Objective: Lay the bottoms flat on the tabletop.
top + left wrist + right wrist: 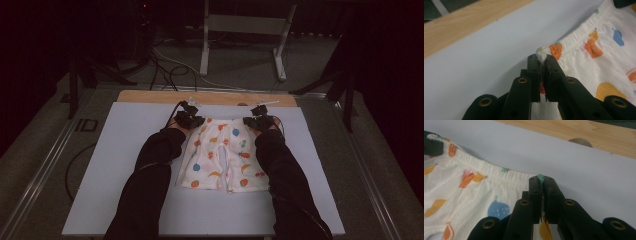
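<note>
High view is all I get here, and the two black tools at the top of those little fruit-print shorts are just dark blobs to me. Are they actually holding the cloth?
Observer: Yes. The left hand-held gripper is shut on the shorts, with a tuft of the waistband corner bunched between its tips.
Operator: And the other one?
Observer: The right hand-held gripper is also shut on the waistband, at the opposite corner; a green scrap of print pokes out between its tips.
Operator: Is the waistband plain?
Observer: No, it is gathered elastic, ribbed with fine puckers along its whole edge.
</note>
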`<state>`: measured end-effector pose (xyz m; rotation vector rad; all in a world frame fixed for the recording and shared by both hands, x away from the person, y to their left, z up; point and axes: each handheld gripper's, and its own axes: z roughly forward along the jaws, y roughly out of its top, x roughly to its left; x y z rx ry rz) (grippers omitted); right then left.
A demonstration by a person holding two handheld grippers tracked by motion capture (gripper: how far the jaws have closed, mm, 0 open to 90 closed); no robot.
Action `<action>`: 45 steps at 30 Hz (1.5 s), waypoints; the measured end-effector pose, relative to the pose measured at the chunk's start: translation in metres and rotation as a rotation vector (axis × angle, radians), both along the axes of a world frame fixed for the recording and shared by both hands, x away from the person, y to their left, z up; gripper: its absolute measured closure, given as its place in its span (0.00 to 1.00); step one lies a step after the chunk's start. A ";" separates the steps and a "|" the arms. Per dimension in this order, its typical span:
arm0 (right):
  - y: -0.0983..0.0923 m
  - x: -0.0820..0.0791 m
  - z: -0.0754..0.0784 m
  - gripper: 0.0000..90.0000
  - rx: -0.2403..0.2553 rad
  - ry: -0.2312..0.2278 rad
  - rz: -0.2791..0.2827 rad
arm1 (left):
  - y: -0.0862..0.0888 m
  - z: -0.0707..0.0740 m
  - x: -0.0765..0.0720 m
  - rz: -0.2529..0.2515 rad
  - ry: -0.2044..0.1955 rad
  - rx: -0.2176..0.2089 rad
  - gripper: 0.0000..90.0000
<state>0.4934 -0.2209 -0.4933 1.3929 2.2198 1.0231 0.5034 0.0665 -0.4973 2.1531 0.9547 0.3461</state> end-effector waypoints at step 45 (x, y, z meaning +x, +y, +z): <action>-0.003 -0.050 0.031 0.19 0.054 -0.083 0.115 | 0.021 0.035 -0.099 -0.185 0.030 -0.128 0.01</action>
